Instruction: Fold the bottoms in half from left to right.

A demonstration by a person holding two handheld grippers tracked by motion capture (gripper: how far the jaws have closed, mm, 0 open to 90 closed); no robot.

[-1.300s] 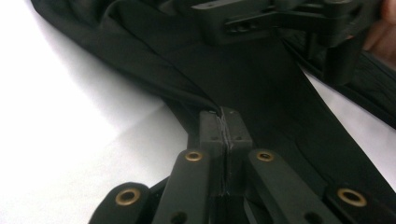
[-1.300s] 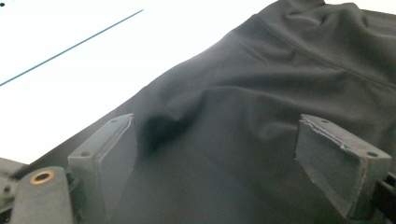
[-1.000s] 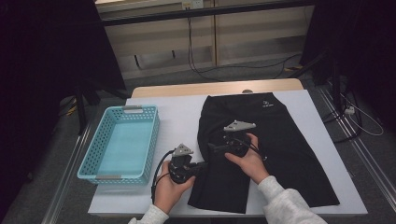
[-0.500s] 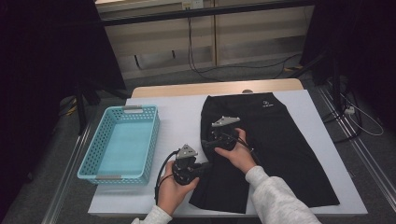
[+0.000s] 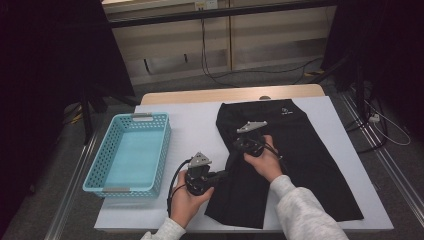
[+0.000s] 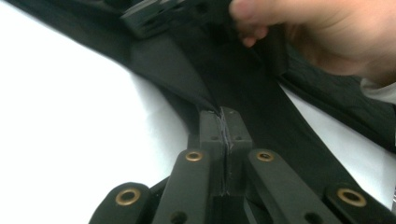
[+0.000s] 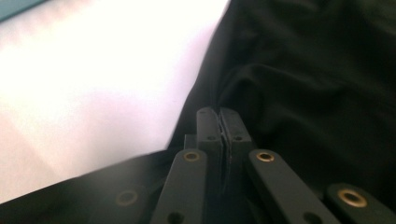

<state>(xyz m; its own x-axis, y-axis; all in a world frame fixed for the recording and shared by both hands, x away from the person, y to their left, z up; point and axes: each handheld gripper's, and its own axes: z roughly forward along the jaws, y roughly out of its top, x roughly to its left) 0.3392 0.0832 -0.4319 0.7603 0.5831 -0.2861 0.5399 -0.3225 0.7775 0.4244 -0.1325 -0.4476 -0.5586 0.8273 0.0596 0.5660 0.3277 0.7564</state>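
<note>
— What sort of place was it?
— A lab: dark curtains [image 5: 60, 75] flanked the white table [image 5: 195, 125], cables [image 5: 260, 75] trailed over grey carpet, and wooden cabinets [image 5: 220, 35] stood behind.

Matt black cloth shorts [image 5: 300, 165]; perforated plastic basket [image 5: 131, 152]

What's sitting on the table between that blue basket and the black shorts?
Nothing: in the high view, bare white table separates the blue basket from the black shorts. The left gripper meets the shorts' near edge.
</note>
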